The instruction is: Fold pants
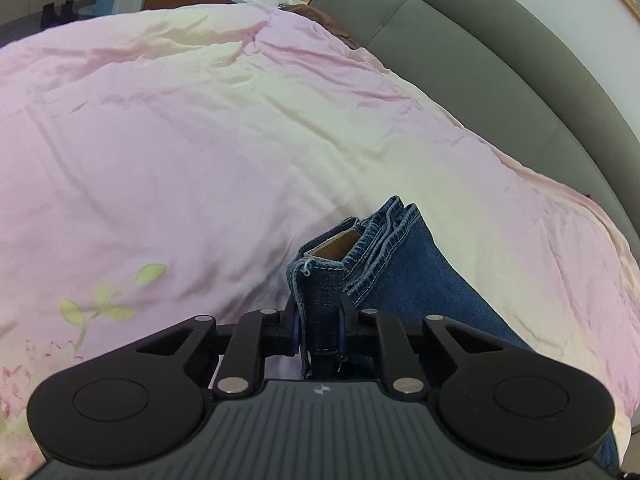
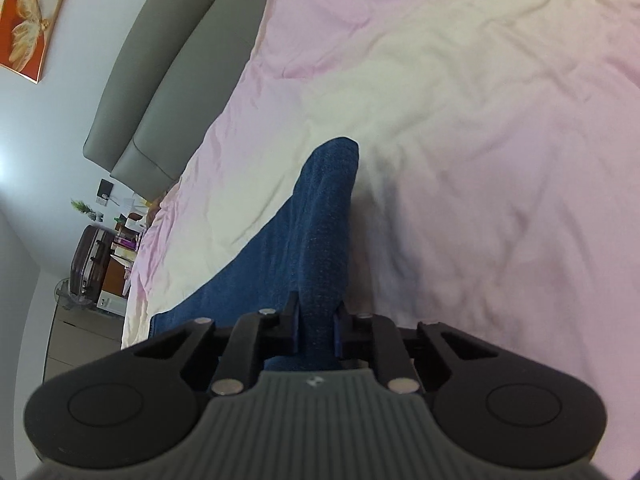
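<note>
Over pink duvet [image 1: 200,140]: both tongs [image 1: 320,332] [image 2: 318,330] angled down, clamping jeans [image 1: 400,280].

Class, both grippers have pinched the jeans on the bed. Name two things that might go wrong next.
1. The left gripper holds only a narrow bunch of the jeans near the waistband; it may slip out.
2. The right gripper grips a thick fold, so layers may shift and drag the pink quilt.

pink duvet [image 1: 200,140], grey headboard [image 1: 480,60], suitcase [image 2: 90,264]
</note>
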